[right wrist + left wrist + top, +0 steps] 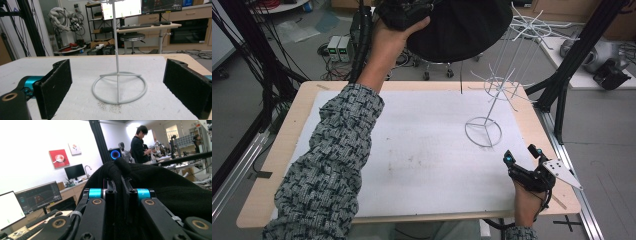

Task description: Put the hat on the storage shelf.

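Black hat [462,27] held aloft past table's far edge, pinched by its rim in clenched left gripper [404,15], likely bound for white wire stand [492,95] near far right corner; right gripper [523,159] rests released at near right corner, facing stand's base

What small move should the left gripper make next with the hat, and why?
Probably carry the hat a little further right, over the rack. The left gripper is shut on the hat's fabric and holds it raised beyond the table, left of the rack's top spokes. The right gripper rests open near the rack's ring base, clear of the way.
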A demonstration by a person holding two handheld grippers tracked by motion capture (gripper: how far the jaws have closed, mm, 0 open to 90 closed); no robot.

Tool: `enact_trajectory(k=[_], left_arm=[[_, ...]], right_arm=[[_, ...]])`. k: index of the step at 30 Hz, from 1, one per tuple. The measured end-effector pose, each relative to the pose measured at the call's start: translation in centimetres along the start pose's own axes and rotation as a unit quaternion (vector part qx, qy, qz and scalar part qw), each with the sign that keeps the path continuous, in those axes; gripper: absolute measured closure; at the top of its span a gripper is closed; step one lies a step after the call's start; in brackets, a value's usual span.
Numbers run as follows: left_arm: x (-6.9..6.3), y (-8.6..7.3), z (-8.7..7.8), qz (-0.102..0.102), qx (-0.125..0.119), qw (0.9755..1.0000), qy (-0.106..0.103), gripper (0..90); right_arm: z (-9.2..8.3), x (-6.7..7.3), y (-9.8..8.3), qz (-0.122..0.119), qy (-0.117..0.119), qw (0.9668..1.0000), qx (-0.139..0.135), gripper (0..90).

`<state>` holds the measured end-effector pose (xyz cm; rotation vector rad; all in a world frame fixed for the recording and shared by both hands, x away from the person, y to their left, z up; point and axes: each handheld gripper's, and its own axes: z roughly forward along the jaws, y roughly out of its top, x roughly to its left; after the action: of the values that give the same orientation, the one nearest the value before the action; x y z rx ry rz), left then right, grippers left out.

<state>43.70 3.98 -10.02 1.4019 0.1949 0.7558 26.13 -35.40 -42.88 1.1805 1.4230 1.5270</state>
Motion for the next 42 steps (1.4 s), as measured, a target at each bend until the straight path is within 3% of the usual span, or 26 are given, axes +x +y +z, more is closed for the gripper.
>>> enact_trajectory(k=[16,42], left_arm=[[-1.0,-2.5,0.3,0.000,0.032,0.9993,-0.020,82.2],[-2.1,-7.2,0.8,-0.038,0.082,0.9951,-0.041,79.5]], right_arm=[[0.0,0.0,0.0,0.000,-0.001,1.0000,0.001,7.5],[0.2,0.0,-0.1,0.005,0.002,1.0000,0.001,7.4]])
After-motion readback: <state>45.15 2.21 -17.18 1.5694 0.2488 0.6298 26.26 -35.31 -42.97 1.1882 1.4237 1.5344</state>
